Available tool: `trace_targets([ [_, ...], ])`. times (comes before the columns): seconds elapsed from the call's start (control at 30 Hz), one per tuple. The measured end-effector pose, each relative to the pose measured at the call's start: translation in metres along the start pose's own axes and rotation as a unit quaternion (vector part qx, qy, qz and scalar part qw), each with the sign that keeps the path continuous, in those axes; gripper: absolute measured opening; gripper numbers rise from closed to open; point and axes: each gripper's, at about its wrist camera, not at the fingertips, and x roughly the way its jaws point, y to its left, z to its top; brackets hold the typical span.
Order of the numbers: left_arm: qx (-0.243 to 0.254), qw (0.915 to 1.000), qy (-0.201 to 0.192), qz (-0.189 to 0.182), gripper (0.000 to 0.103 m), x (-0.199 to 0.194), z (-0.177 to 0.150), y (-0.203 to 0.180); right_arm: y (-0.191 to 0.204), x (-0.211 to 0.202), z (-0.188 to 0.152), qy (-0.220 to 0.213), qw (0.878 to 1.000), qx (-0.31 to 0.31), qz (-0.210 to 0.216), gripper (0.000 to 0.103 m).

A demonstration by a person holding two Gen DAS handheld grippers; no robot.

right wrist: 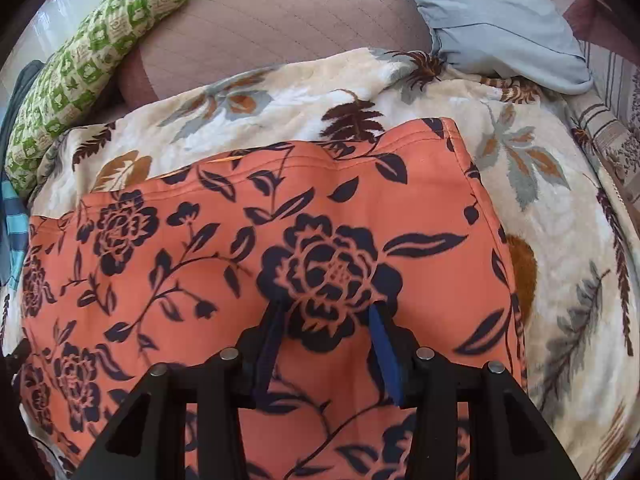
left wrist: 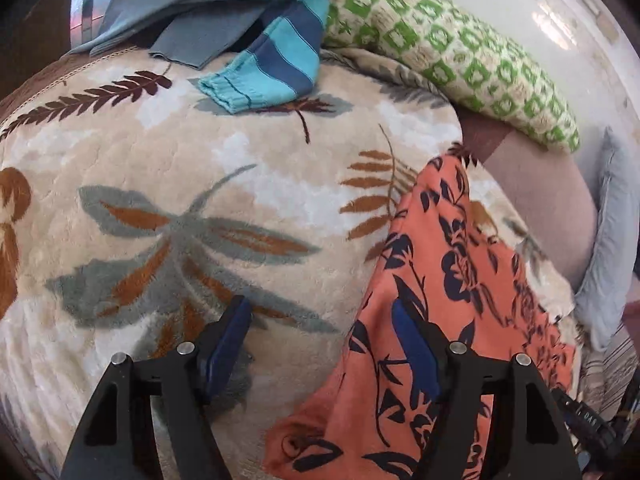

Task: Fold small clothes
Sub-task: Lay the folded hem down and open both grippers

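Observation:
An orange garment with dark blue flowers lies spread flat on a cream leaf-print blanket. My right gripper points down at its middle, over a large printed flower. Its blue pads stand apart and the cloth between them lies flat, not pinched. In the left wrist view the same orange garment fills the lower right. My left gripper is wide open across the garment's left edge, with one fingertip over the orange cloth and the other over the blanket.
A blue striped garment and grey-blue clothes lie at the blanket's far side. A green patterned cushion lies beside them. A light blue pillow and a brown quilted sheet sit beyond the orange garment.

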Motion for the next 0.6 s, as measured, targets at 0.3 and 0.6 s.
trace_targets([
  [0.3,0.005,0.9999,0.015,0.002,0.074,-0.027,-0.014,0.036,0.148,-0.002,-0.098,0.007,0.982,-0.182,0.055,0.053],
  [0.6,0.024,0.9995,0.003,-0.021,0.074,-0.063,-0.043,0.041,0.083,-0.064,-0.116,-0.039,0.981,-0.099,0.161,0.054],
])
